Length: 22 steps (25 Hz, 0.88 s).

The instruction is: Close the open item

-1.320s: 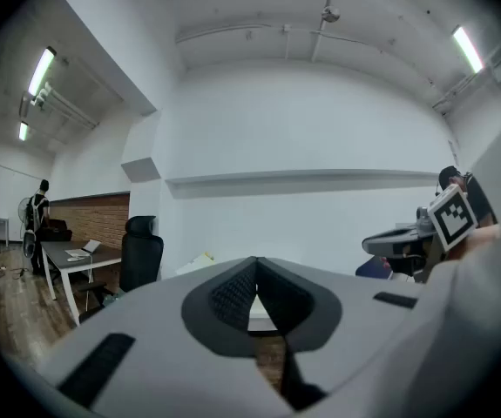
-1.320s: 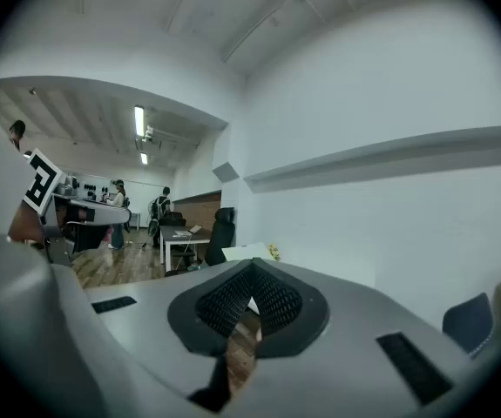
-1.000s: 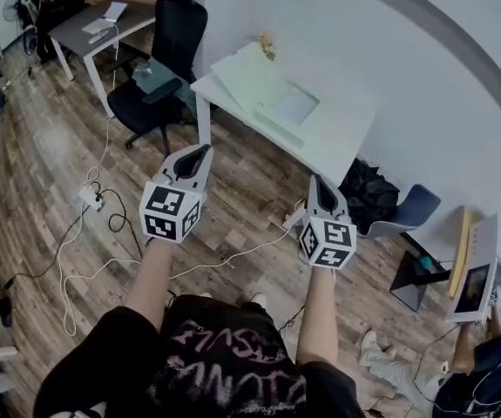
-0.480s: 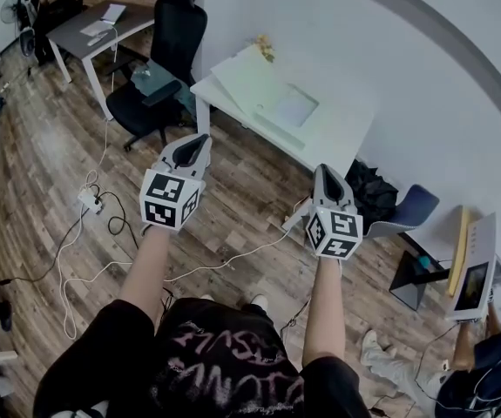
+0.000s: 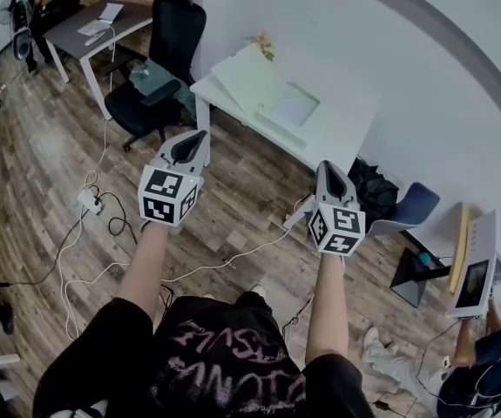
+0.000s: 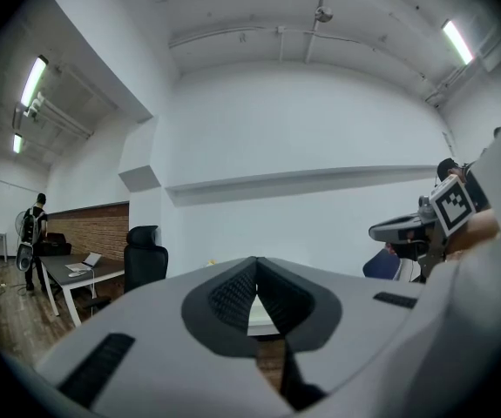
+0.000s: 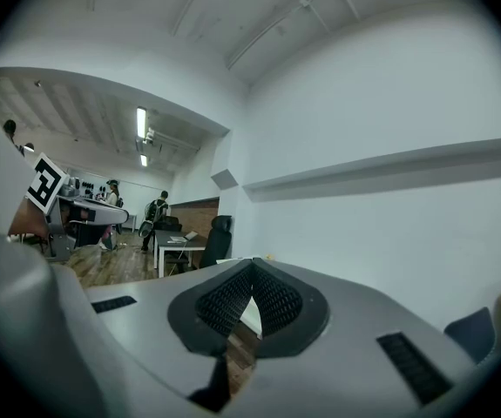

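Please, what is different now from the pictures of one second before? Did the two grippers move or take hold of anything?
The left gripper and the right gripper both moved a little forward, toward the white rectangular table. Nothing was taken or let go: both stay shut and empty. The table and the black office chair stayed in place.

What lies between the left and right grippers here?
Head view: only wooden floor and a white cable, seen below the gap between left gripper and right gripper.
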Motion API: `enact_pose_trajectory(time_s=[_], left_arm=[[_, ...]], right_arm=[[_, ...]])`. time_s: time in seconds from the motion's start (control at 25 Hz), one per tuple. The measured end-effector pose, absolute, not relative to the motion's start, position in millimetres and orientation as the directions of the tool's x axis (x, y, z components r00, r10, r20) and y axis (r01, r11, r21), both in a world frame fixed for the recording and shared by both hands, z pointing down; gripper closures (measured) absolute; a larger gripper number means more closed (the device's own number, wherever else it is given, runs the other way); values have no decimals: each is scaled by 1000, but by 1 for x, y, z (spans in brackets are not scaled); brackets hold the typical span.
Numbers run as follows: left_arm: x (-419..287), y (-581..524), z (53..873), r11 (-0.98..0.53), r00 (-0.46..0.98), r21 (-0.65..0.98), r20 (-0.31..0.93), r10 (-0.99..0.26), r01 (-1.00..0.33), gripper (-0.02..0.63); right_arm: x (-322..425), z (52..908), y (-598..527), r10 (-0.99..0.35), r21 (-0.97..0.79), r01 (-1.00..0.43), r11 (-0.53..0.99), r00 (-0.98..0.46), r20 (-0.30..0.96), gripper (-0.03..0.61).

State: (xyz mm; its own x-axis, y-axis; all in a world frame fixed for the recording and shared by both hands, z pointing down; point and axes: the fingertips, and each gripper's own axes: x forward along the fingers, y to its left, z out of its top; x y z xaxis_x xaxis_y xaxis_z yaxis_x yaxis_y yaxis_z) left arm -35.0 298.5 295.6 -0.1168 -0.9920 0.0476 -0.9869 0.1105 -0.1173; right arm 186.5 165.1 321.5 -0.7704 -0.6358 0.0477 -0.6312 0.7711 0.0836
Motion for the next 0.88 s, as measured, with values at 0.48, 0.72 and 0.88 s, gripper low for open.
enact_pose_trajectory(time_s=[0.48,0.72,0.88], left_arm=[[-51,250,310,100,-110,-115,80,-991,-988,612],[-69,203,321,111,-125,-116,115,-986,-987,613],[-86,164,331,127,-141,-110,136,-981,-986,612]], right_arm=[[159,337,123,-619,51,-617,785,-782,69,574],[139,347,71,-610,27,-611,792,-788,82,574],[118,360,30,-594,12,-596,803,-798,96,574]])
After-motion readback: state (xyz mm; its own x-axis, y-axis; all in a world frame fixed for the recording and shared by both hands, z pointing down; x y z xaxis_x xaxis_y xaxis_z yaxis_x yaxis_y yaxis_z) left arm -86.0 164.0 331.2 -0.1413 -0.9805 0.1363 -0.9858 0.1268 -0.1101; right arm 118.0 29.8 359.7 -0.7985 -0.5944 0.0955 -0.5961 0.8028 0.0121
